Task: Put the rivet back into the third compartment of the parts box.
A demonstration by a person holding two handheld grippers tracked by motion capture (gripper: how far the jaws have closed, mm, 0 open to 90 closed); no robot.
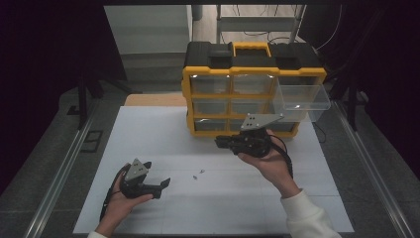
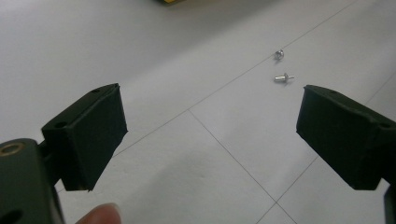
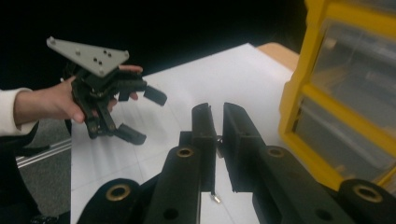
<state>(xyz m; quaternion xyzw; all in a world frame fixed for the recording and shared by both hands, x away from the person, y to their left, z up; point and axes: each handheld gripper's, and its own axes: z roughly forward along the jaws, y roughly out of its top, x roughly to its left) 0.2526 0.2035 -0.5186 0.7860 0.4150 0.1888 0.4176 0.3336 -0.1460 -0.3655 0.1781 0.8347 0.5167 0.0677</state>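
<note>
Right gripper (image 3: 215, 122) has a tiny screw (image 3: 217, 148) pinched in its fingers, next it needs dropping into the pulled-out drawer (image 1: 301, 97) of the yellow organizer (image 1: 252, 74) (left gripper (image 1: 161, 187) hangs open).

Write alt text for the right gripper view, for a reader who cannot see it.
The right gripper has its two black jaws nearly shut on a small metal screw, raised above a white table. At left, a hand holds the left gripper with jaws open. A yellow drawer organizer with clear drawers stands at right.
</note>
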